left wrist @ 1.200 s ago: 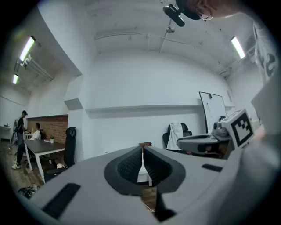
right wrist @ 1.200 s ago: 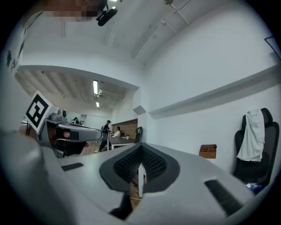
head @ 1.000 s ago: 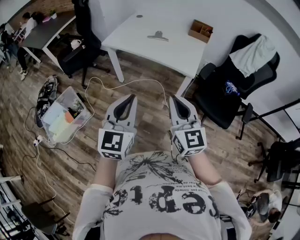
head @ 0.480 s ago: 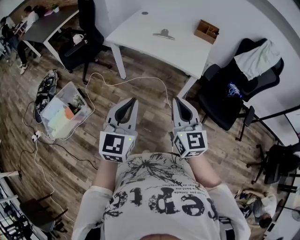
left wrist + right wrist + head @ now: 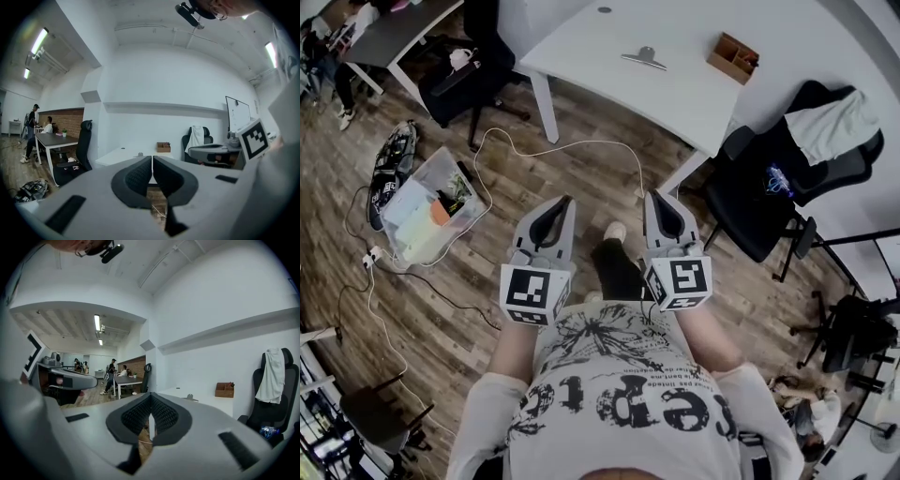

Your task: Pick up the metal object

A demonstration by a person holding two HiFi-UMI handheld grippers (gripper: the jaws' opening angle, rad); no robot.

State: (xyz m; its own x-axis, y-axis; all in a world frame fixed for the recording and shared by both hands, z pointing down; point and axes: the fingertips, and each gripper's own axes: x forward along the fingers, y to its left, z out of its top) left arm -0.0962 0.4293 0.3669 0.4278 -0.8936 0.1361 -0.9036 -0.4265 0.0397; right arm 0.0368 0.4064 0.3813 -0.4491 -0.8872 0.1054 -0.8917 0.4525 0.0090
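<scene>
The metal object, a silvery clip, lies on the white table far ahead of me. It also shows small on the tabletop as the clip in the left gripper view and the clip in the right gripper view. My left gripper and right gripper are held side by side in front of the person's chest, over the wooden floor, well short of the table. Both have their jaws shut with nothing between them, as the left gripper and right gripper show close up.
A small wooden box stands on the table right of the clip. A black chair with a white garment is at the right, another black chair at the left. A plastic bin and a white cable lie on the floor.
The view has moved closer to the white table, which sits lower and larger in the head view. A leg and shoe now show between the grippers. Both grippers stay shut.
</scene>
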